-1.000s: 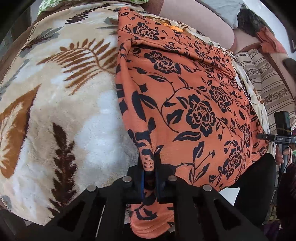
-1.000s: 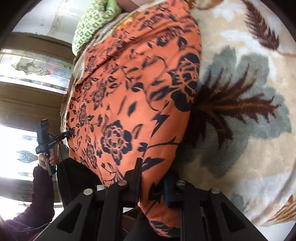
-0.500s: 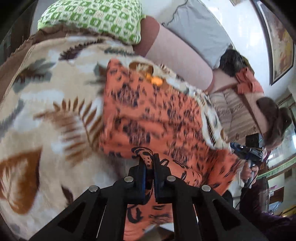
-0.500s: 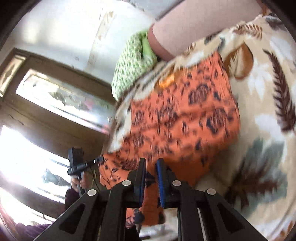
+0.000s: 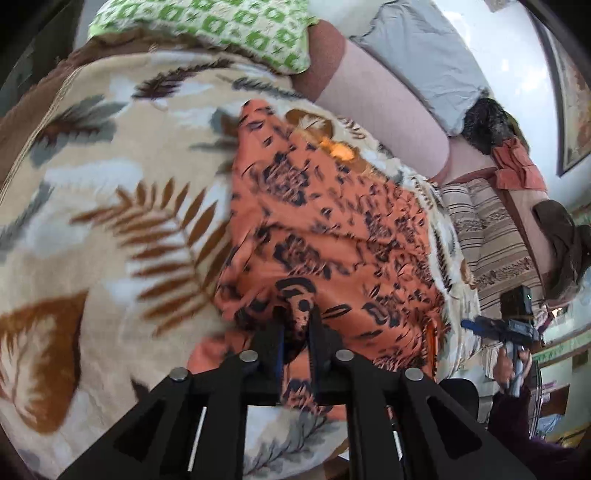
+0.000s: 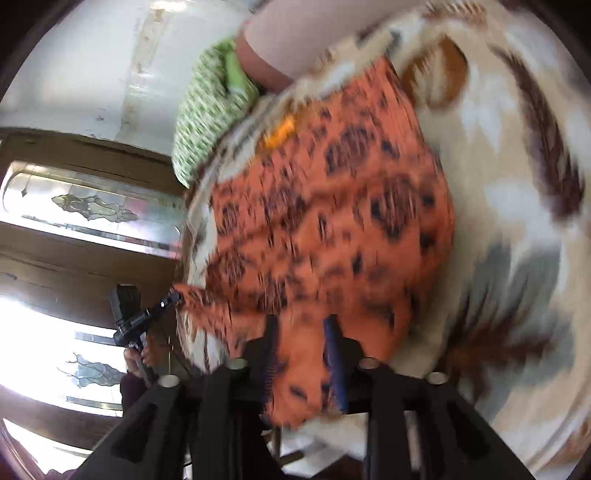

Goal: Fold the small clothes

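Note:
An orange garment with a black flower print (image 5: 332, 229) lies on a leaf-patterned blanket (image 5: 110, 221) on a bed. My left gripper (image 5: 297, 325) is shut on the garment's near left corner, cloth pinched between the fingers. My right gripper (image 6: 303, 343) holds the near right corner (image 6: 299, 369), with cloth filling the gap between its fingers. The lifted near edge is carried over the rest of the garment (image 6: 332, 206). Each gripper shows in the other's view: the right one (image 5: 495, 326) and the left one (image 6: 147, 314). Both views are blurred.
A green patterned pillow (image 5: 207, 26) and a pink bolster (image 5: 376, 99) lie at the bed's head. A grey pillow (image 5: 424, 55) and a striped cushion (image 5: 491, 243) are to the right. Wood-framed glass panels (image 6: 85, 214) stand past the bed's left side.
Both grippers have lifted the garment's near edge and carried it forward toward the far edge. The cloth, flat and spread a second ago, now doubles over itself.

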